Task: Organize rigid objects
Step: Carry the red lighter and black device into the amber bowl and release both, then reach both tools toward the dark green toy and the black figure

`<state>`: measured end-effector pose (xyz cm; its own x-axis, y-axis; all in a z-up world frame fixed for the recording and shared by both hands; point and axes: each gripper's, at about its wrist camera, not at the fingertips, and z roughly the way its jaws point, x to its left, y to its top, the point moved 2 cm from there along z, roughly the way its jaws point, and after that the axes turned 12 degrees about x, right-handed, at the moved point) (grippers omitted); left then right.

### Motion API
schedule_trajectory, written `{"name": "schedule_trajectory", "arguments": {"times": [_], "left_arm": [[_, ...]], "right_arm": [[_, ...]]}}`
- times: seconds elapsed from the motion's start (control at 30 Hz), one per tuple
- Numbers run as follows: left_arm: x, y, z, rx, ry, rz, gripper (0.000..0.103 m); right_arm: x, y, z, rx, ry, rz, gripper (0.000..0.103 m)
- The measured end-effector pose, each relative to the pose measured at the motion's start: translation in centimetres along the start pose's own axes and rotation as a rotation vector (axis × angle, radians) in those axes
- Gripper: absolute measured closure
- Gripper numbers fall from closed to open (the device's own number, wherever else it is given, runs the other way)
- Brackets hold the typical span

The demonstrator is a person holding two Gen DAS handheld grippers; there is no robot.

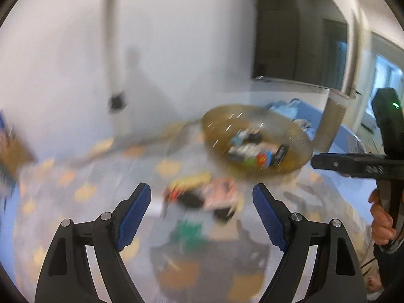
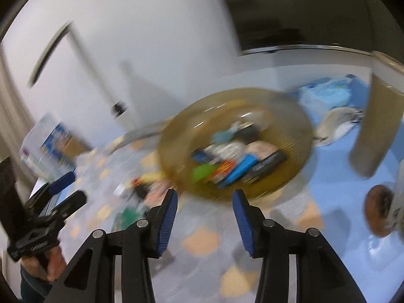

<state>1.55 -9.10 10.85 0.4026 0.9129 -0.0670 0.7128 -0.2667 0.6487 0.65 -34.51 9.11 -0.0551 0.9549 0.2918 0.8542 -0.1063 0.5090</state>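
Note:
Both views are motion-blurred. A round brown wire basket [image 1: 298,139] [image 2: 300,128] stands on the patterned cloth and holds several small coloured objects. In front of it lies a loose pile of small items [image 1: 202,197] [image 2: 141,189], among them something black, something pink and something green. My left gripper [image 1: 202,194] hovers over that pile, open, with nothing between its blue pads. My right gripper [image 2: 204,197] hangs open near the basket's front rim, also empty.
A tall cardboard tube [image 1: 330,123] [image 2: 376,126] stands right of the basket. A pale bowl [image 2: 335,126] and a brown round object [image 2: 378,212] sit on the blue surface at right. A clear plastic bag [image 2: 48,144] lies at left by the white wall.

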Motion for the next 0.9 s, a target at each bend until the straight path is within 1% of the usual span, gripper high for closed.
{"name": "schedule_trajectory", "arguments": {"times": [0.03, 0.07, 0.1, 0.13, 0.17, 0.2, 0.23, 0.27, 0.33, 0.4, 0.43, 0.47, 0.5, 0.53, 0.57, 0.67, 0.73, 0.8, 0.9], "left_arm": [[0.9, -1.2, 0.1, 0.02, -0.004, -0.026, 0.021], [1.6, -2.3, 0.5, 0.039, 0.003, -0.048, 0.021], [2.4, -3.4, 1.0, 0.064, 0.018, -0.077, 0.021], [3.5, -4.8, 1.8, 0.101, 0.031, -0.12, 0.021], [4.2, -5.7, 2.4, 0.121, 0.036, -0.145, 0.021], [4.9, -6.6, 3.0, 0.141, 0.041, -0.171, 0.022], [5.6, -7.4, 3.5, 0.16, 0.044, -0.203, 0.022], [6.1, -8.2, 4.0, 0.175, 0.055, -0.234, 0.022], [6.6, -9.2, 3.9, 0.172, 0.069, -0.274, 0.022], [6.5, -9.1, 3.2, 0.132, 0.075, -0.276, 0.021], [6.4, -9.1, 3.0, 0.117, 0.094, -0.275, 0.021], [6.2, -9.1, 3.3, 0.128, 0.116, -0.27, 0.021], [6.1, -9.0, 3.8, 0.149, 0.122, -0.262, 0.021], [5.9, -9.0, 4.1, 0.169, 0.12, -0.248, 0.021], [5.4, -9.0, 4.3, 0.18, 0.116, -0.22, 0.022], [4.7, -9.1, 4.1, 0.182, 0.13, -0.179, 0.021], [4.7, -9.2, 4.1, 0.184, 0.12, -0.181, 0.021], [5.1, -9.3, 4.1, 0.188, 0.119, -0.203, 0.021], [5.3, -9.3, 4.2, 0.192, 0.137, -0.223, 0.021]], "right_arm": [[1.4, -1.1, 0.5, 0.012, 0.009, -0.028, 0.033], [2.7, -2.4, 1.2, 0.023, 0.017, -0.04, 0.022], [3.4, -3.5, 1.9, 0.034, 0.028, -0.04, 0.007], [4.3, -5.0, 3.2, 0.052, 0.05, -0.051, 0.007], [5.3, -6.1, 4.2, 0.068, 0.054, -0.081, 0.007], [6.4, -7.2, 5.3, 0.083, 0.031, -0.127, 0.007], [7.6, -8.2, 6.4, 0.087, -0.032, -0.183, 0.007], [8.9, -9.1, 7.3, 0.07, -0.113, -0.257, 0.007], [10.6, -10.1, 8.2, 0.048, -0.206, -0.364, 0.007], [11.7, -10.6, 9.0, 0.071, -0.241, -0.418, 0.007], [12.0, -10.9, 9.4, 0.088, -0.255, -0.438, 0.007], [12.2, -11.2, 9.9, 0.11, -0.271, -0.452, 0.007], [12.3, -11.3, 10.5, 0.136, -0.29, -0.46, 0.007], [12.0, -11.2, 10.7, 0.152, -0.298, -0.457, 0.003], [11.9, -11.1, 10.6, 0.152, -0.294, -0.447, 0.0], [10.8, -10.6, 10.6, 0.183, -0.265, -0.398, 0.0], [10.3, -10.4, 10.7, 0.196, -0.247, -0.374, 0.0], [10.0, -10.4, 10.6, 0.2, -0.244, -0.355, 0.0], [9.9, -10.4, 10.4, 0.185, -0.279, -0.342, 0.0]]}}
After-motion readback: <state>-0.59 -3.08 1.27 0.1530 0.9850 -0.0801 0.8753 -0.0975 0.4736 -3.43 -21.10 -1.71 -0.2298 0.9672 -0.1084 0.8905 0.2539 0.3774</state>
